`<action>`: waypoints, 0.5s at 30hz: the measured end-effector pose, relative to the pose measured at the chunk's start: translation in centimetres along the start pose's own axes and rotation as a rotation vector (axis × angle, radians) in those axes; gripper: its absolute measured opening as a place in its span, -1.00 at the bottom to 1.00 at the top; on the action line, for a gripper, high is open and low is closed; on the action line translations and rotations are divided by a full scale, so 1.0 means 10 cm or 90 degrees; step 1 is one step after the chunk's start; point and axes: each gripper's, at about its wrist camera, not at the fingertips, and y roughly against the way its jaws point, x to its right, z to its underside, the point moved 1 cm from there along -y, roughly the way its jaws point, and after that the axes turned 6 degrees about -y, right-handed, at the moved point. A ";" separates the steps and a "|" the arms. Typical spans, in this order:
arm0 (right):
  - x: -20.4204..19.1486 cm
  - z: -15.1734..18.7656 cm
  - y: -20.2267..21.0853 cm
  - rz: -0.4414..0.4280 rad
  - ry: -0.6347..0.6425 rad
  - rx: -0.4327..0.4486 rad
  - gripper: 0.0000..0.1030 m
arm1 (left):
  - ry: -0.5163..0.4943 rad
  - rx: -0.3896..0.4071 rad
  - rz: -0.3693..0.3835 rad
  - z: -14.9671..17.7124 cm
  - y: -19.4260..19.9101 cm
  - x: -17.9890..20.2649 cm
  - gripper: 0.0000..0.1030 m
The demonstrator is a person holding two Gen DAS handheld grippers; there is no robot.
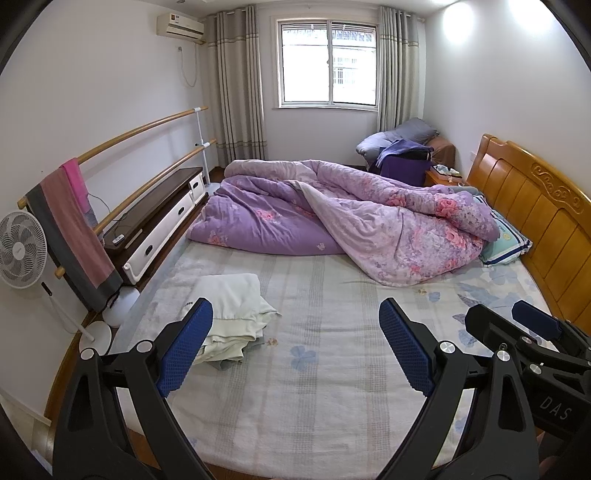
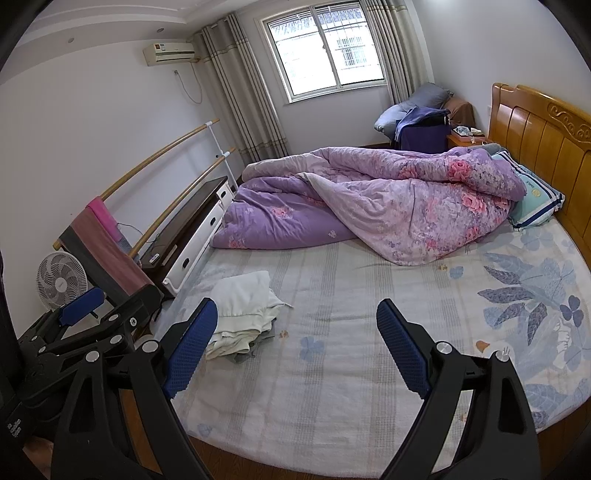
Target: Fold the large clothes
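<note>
I hold my left claw [image 1: 295, 347] and my right claw [image 2: 297, 347] wide apart, with nothing in them, above the near edge of the big bed with the flowery pale sheet [image 1: 314, 387]. The folded cream-white clothes pile [image 1: 232, 314] lies on the bed's left side, just past my left claw. A rumpled purple flowery quilt [image 1: 351, 221] lies farther back.

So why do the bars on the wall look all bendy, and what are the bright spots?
Left wrist view: the fisheye lens curves the wall bars, and two light patches glare on the wall. Right wrist view: the same bend, and the window tilts.
</note>
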 end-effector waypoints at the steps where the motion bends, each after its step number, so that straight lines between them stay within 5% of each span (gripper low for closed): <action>1: 0.01 0.00 -0.01 0.000 -0.001 -0.001 0.65 | 0.001 -0.001 0.000 0.00 0.00 0.00 0.79; 15: 0.11 -0.02 -0.08 -0.009 -0.007 -0.012 0.65 | 0.005 0.006 -0.015 0.02 -0.06 0.09 0.79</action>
